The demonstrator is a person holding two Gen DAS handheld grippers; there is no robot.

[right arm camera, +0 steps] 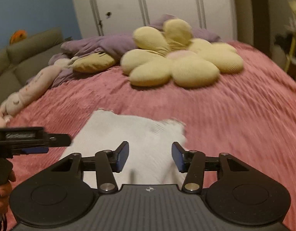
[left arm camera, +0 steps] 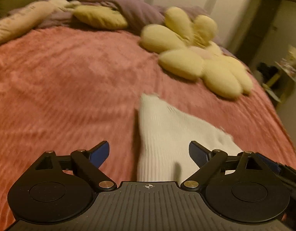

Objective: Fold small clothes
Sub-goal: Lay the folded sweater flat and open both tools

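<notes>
The cloth is a small white ribbed knit piece lying flat on the pink blanket, close in front of both your grippers; expect it light, soft and floppy, likely to sag and bunch if you lift it by one point, and the ribbing should give decent grip. Best hold is probably at an edge or corner, one tool on each side, pinching a thin bit of fabric off the plush cover without catching the blanket. Your left gripper is wide apart, holding nothing, hovering low over the near left part of the cloth and pointing forward along it. Your right gripper is also spread, empty, over the near end of the cloth, angled slightly downward. In the right view the left tool comes in from the left edge, level with the cloth's left border. Frames are motion-blurred, so exact contact with the fabric can't be told. Flower pillow sits well beyond the cloth, out of the way
</notes>
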